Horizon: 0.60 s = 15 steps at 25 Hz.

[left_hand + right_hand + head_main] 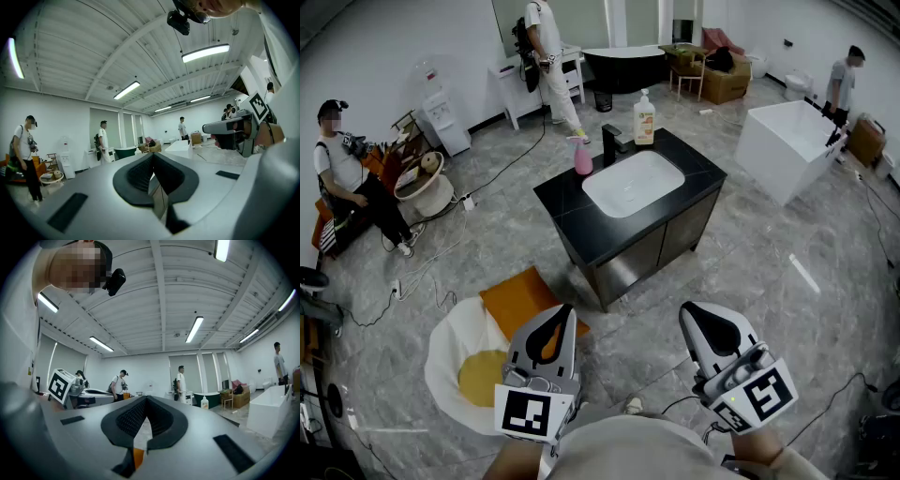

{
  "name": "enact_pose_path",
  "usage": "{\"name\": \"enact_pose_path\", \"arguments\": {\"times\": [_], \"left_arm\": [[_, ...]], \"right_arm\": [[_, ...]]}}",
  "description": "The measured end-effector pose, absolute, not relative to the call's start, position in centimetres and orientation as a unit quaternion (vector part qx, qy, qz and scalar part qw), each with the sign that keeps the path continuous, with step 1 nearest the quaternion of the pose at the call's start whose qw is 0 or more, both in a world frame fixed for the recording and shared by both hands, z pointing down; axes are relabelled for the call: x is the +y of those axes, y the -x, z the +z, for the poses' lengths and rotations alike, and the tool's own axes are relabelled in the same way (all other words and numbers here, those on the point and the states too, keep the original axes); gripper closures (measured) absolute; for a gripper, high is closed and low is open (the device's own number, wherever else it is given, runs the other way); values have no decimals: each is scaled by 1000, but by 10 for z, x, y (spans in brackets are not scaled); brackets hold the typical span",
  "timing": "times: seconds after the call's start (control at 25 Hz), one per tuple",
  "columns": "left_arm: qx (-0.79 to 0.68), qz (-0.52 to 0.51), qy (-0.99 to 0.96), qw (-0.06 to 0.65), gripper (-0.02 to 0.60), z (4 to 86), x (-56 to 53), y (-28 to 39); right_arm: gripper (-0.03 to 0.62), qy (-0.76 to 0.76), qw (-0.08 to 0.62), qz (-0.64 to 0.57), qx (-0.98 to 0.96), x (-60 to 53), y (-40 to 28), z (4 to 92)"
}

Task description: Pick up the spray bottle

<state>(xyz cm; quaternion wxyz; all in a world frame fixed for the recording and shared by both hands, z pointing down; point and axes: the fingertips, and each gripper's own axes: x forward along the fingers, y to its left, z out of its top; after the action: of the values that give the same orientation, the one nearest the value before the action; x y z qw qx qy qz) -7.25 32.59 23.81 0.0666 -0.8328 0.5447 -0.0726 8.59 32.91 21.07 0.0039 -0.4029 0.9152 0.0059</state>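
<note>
This is a big open room set up like a test place or showroom for bathroom things. A sink cabinet (572, 208) stands all by itself in the middle of the grey stone floor (769, 281). A black bathtub (623, 66) sits by the far wall, and a white bathtub (783, 141) stands out on the floor. Cables (502, 169) lie across the floor. Long lights (205, 52) run along the high white ceiling. A few people (548, 56) stand or sit around.

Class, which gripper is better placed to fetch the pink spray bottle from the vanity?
Left, probably. The pink spray bottle stands left of the faucet, nearly straight ahead of the left gripper; the right gripper would reach across the sink. Both are shut and far from it.
</note>
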Motion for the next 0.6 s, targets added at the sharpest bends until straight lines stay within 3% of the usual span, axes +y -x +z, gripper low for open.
{"name": "enact_pose_path", "arguments": {"times": [0.6], "left_arm": [[546, -74, 833, 50, 561, 245, 322, 64]], "right_arm": [[566, 411, 15, -6, 912, 321, -99, 214]]}}
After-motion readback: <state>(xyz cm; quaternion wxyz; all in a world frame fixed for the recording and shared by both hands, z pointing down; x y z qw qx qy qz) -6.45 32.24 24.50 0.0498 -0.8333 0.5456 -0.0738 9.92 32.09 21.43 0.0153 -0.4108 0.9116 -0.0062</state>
